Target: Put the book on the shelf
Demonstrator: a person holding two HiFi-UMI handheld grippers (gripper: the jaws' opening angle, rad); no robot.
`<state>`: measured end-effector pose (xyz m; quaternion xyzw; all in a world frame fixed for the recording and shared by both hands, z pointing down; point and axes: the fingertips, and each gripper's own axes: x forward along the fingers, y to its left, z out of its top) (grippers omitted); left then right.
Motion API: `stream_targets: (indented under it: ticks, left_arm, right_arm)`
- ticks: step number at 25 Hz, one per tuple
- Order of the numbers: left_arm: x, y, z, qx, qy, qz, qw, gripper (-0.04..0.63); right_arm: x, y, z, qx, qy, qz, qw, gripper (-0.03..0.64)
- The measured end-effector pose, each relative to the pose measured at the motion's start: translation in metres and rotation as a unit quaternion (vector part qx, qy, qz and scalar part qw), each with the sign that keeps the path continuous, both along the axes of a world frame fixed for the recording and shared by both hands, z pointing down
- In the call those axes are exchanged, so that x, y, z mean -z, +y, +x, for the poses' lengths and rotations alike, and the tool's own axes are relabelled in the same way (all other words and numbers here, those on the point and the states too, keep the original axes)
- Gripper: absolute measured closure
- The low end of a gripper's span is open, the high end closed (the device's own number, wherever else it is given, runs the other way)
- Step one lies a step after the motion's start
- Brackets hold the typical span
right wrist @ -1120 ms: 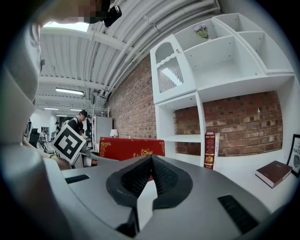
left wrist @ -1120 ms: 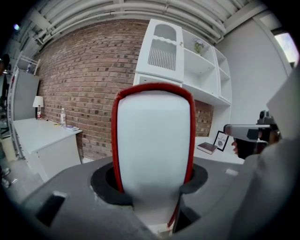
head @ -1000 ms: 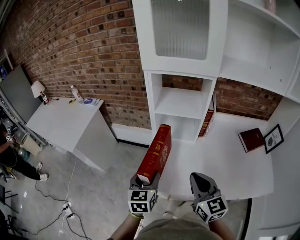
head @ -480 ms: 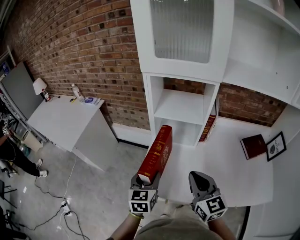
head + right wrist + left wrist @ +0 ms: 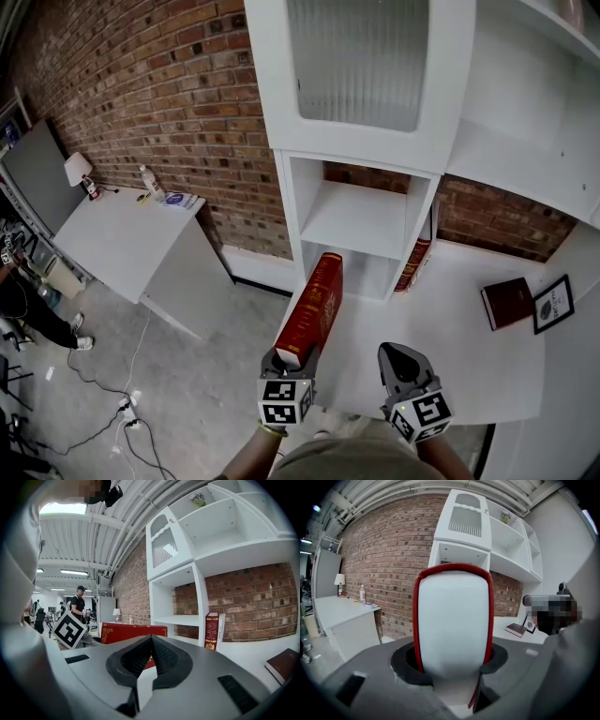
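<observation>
2 grippers, 1 load: the left gripper [image 5: 292, 359] has its jaws fairly wide apart and clamped on the near end of the red book [image 5: 312, 302], 1 pad on each cover. The vol. sticks out fwd from the jaws, tilted up toward the white shelf unit [image 5: 364, 217], prob. so its far end can enter a bay 1st. Right gripper [image 5: 403, 364] hangs just beside w/ jaws together on nothing, likely spare for steadying; the book is in the air, short of the shelf.
</observation>
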<state>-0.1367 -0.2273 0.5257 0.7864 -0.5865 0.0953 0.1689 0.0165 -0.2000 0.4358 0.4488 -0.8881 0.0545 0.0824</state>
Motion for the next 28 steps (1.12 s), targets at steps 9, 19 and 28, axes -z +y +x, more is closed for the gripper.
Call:
stream_targets:
  ticks: [9,19,28]
  left_arm:
    - [-0.002,-0.027,0.012,-0.003,-0.01,-0.001,0.9999,0.36]
    - [-0.016,-0.047,0.02,0.0,-0.024,-0.01,0.9997,0.36]
    - [-0.025,-0.065,0.032,-0.002,-0.027,-0.02,0.9994,0.359]
  right_arm:
    - [-0.005,-0.022,0.015,-0.003,-0.003,-0.007,1.0,0.611]
    - [-0.015,-0.039,0.027,0.001,-0.003,-0.018,1.0,0.611]
    - [-0.017,-0.054,0.04,-0.001,-0.002,-0.022,1.0,0.611]
